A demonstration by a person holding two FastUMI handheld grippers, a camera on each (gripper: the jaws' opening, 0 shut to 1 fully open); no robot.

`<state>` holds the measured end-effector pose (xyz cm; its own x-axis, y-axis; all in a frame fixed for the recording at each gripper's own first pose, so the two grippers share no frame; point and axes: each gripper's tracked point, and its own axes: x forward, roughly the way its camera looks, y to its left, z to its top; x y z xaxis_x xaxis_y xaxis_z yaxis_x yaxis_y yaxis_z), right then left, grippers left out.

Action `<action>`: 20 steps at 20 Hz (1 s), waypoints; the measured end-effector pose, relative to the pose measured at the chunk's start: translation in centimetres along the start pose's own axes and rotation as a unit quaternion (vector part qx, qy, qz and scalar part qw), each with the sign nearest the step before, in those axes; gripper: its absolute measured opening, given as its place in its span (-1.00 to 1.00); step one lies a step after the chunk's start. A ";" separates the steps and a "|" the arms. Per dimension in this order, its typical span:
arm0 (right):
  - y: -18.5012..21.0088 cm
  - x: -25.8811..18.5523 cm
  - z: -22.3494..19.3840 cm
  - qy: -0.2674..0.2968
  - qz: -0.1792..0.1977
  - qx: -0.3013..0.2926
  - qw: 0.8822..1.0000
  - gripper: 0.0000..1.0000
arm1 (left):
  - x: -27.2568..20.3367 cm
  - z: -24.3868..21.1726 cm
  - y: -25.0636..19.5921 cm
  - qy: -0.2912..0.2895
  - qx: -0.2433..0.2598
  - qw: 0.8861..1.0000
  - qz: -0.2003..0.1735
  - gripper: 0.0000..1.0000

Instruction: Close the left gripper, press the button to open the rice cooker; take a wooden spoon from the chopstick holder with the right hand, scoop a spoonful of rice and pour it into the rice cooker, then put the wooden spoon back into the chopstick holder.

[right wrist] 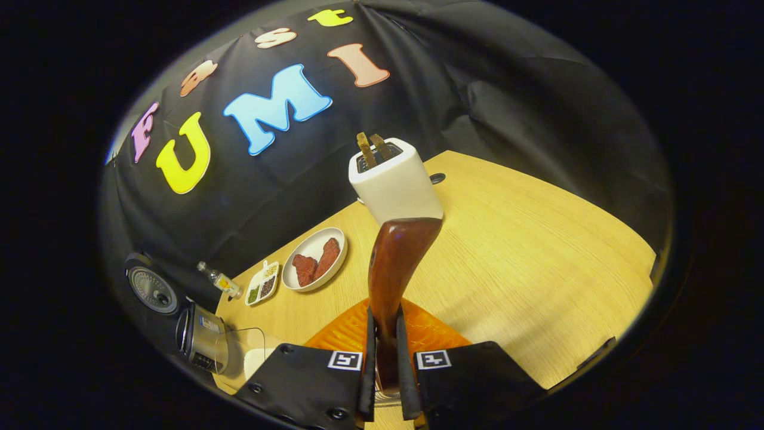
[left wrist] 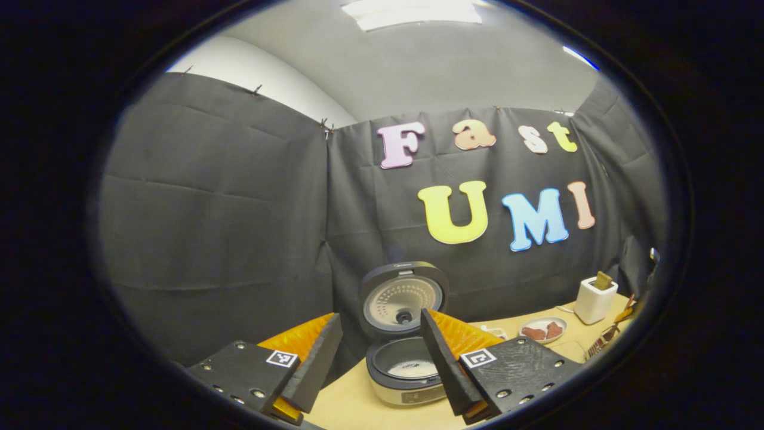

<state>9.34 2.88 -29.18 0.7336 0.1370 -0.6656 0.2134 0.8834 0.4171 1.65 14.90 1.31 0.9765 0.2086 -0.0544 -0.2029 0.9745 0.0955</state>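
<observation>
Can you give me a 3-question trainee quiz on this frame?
1. True or false: the rice cooker lid is shut.
2. The right hand-held gripper is shut on what? A) wooden spoon B) bottle C) toaster
3. What sits between the small divided dish and the toaster?

Key: 1 false, the lid stands open. 2 A, the wooden spoon. 3 the plate holding two reddish-brown pieces.

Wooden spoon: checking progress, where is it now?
In the right gripper view, the wooden spoon stands clamped in the right gripper, in front of the white toaster.
</observation>
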 end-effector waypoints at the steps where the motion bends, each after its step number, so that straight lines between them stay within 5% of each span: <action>1: 0.0 1.8 0.0 0.000 -0.002 -0.008 1.000 -0.75 | -0.1 -0.1 -0.1 0.001 0.001 1.000 -0.002 0.66; 11: 6.8 -4.5 6.1 -0.092 0.029 -0.135 0.986 -0.80 | 0.8 -0.2 -1.2 -0.005 -0.001 1.000 -0.028 0.60; 20: 16.9 -6.2 5.2 -0.115 0.100 -0.182 0.971 -0.75 | 1.1 -1.6 2.1 0.006 -0.008 1.000 -0.008 0.72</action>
<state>11.73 14.62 -14.80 0.8705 0.2556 -0.4205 -0.1600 0.9551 0.2493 2.21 17.31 -0.16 0.9788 0.1932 -0.0683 -0.1877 0.9790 0.0792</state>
